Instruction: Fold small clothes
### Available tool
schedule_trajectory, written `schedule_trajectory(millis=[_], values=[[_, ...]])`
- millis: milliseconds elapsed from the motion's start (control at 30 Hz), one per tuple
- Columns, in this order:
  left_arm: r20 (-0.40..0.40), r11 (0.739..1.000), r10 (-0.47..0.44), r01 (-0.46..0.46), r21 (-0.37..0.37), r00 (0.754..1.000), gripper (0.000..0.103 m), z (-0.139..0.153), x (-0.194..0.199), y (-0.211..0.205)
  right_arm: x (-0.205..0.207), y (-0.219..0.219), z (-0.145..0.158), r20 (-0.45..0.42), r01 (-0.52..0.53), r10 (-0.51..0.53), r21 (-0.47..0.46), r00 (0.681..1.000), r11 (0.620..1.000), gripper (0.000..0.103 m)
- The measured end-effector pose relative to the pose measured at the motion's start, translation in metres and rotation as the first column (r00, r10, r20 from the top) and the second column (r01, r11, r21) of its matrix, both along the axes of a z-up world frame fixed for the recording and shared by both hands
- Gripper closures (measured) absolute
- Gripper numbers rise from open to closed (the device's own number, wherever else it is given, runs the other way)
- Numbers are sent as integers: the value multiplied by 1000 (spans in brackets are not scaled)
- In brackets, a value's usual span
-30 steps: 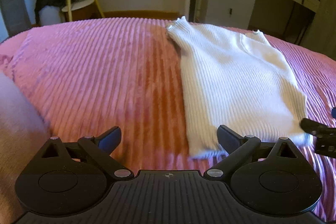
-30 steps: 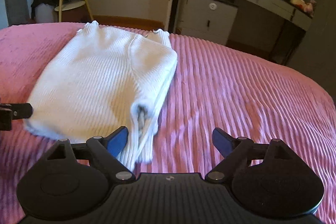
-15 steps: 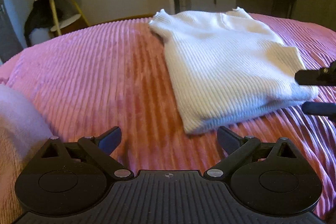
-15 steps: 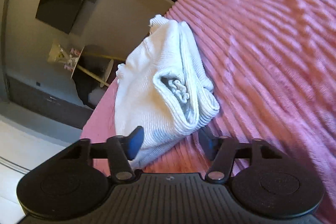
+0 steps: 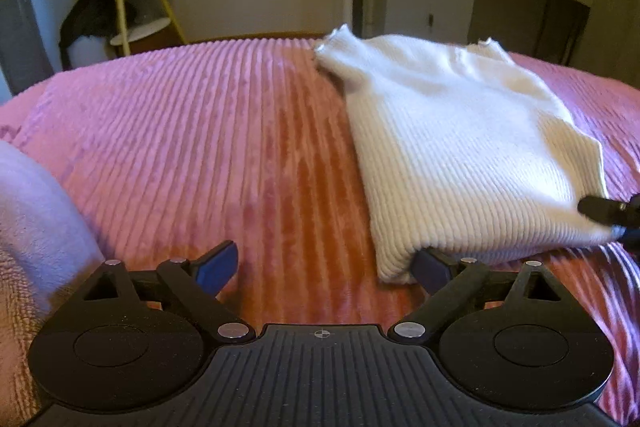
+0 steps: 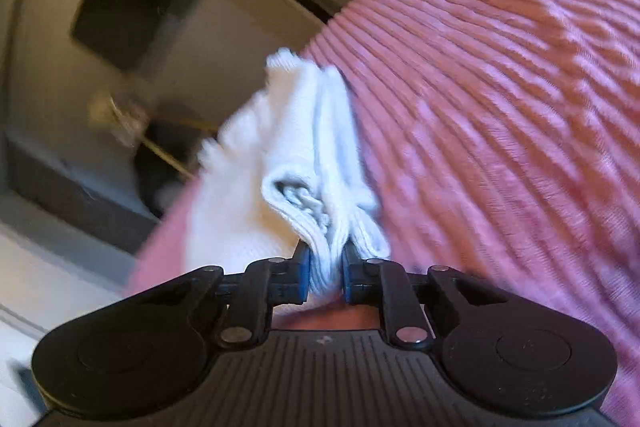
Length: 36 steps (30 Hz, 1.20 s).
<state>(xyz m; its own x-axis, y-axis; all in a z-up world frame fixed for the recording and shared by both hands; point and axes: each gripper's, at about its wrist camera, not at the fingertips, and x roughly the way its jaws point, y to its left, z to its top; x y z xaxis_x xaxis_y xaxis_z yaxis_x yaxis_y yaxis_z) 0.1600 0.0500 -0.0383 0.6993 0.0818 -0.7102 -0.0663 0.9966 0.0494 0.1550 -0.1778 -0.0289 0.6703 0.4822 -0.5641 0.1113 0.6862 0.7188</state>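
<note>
white ribbed sweater (image 5: pixel 460 147) | folded | flat on bed | corner pinched

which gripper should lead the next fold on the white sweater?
Right. The right gripper is already shut on the white sweater at its near corner; the left gripper is open beside the other corner.

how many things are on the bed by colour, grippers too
white: 1, the sweater
pale lilac: 1, a soft cloth at the left edge
black: 2, the left gripper and the right gripper
total: 4, all over the pink bedspread
</note>
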Motion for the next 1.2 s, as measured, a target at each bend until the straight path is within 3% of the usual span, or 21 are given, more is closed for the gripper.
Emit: schedule_trajectory(millis=[100, 200, 367, 433, 533, 567, 600, 633, 700, 800, 900, 1067, 1200], values=[[-13, 1000, -7, 7, -7, 1000, 7, 4, 0, 2, -1, 4, 8, 17, -27, 28, -70, 999, 997, 88], [-25, 999, -32, 32, -7, 999, 8, 16, -8, 1, -5, 6, 27, 32, -44, 50, -152, 998, 987, 78], [75, 997, -79, 79, 6, 994, 6, 45, -22, -11, -14, 13, 65, 168, -25, 82, -317, 982, 948, 65], [87, 998, -65, 64, 7, 994, 6, 47, -14, -14, -10, 24, 71, 191, -49, 133, -392, 972, 919, 60], [26, 998, -58, 58, -9, 998, 6, 36, 8, -17, 2, 43, 63, 165, -102, 211, -504, 963, 858, 60], [-14, 998, -59, 59, 10, 998, 6, 29, 17, -18, 7, 50, 55, 117, -113, 218, -576, 969, 810, 59], [-53, 997, -60, 62, 36, 997, 5, 19, 24, -18, 11, 55, 45, 63, -133, 223, -637, 973, 759, 51], [-80, 997, -57, 61, 50, 995, 4, 13, 28, -16, 12, 57, 37, 50, -144, 234, -657, 971, 740, 44], [-108, 999, -37, 41, 33, 994, 2, 3, 32, -12, 11, 51, 31, 58, -134, 227, -655, 972, 744, 37], [-103, 999, -31, 34, 24, 994, 2, 6, 26, -10, 11, 42, 36, 38, -144, 208, -601, 977, 786, 33], [-101, 997, -58, 63, 51, 993, 2, 12, 15, -16, 0, 35, 47, 24, -161, 211, -562, 977, 812, 15], [-78, 996, -61, 66, 65, 995, 2, 22, -8, -30, -25, 39, 55, -21, -208, 236, -554, 972, 806, 4], [-79, 992, -87, 94, 81, 993, 2, 33, -25, -39, -41, 48, 66, -52, -216, 231, -593, 972, 776, 4]])
